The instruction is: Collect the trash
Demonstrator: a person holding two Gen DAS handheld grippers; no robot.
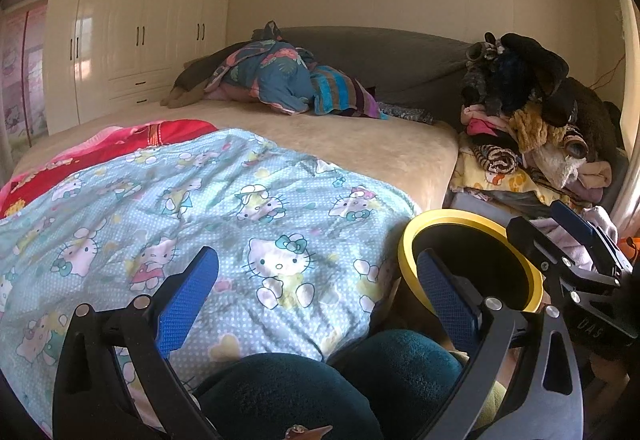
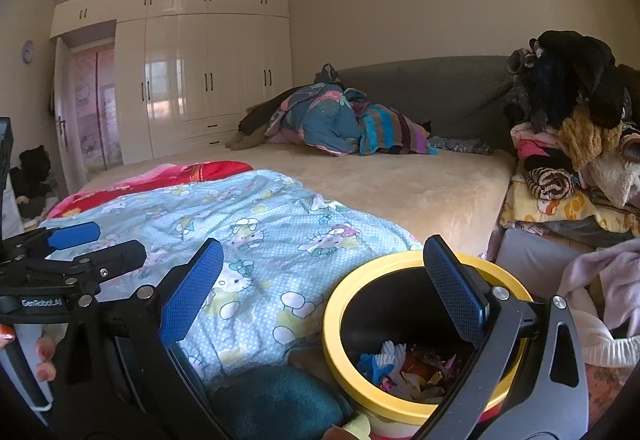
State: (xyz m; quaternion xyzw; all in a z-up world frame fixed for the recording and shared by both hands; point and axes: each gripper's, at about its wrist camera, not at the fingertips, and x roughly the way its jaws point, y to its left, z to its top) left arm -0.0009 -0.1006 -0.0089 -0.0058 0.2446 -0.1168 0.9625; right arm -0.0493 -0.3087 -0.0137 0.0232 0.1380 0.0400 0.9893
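Note:
A round bin with a yellow rim (image 2: 332,304) and black inside stands beside the bed; several colourful wrappers and scraps of trash (image 2: 404,368) lie in its bottom. It also shows in the left wrist view (image 1: 404,244). My right gripper (image 2: 320,280) is open and empty, its right finger over the bin's mouth. My left gripper (image 1: 320,284) is open and empty over the blue cartoon-cat quilt (image 1: 200,207), left of the bin. The right gripper shows in the left wrist view (image 1: 576,240), and the left gripper in the right wrist view (image 2: 88,240).
A bed with a beige cover (image 2: 380,179) carries a red blanket (image 2: 168,175) and a heap of bedding (image 2: 340,119) at the headboard. A pile of clothes (image 2: 568,127) stands at the right. White wardrobes (image 2: 200,71) line the far wall. Teal-clad knees (image 1: 320,388) are below.

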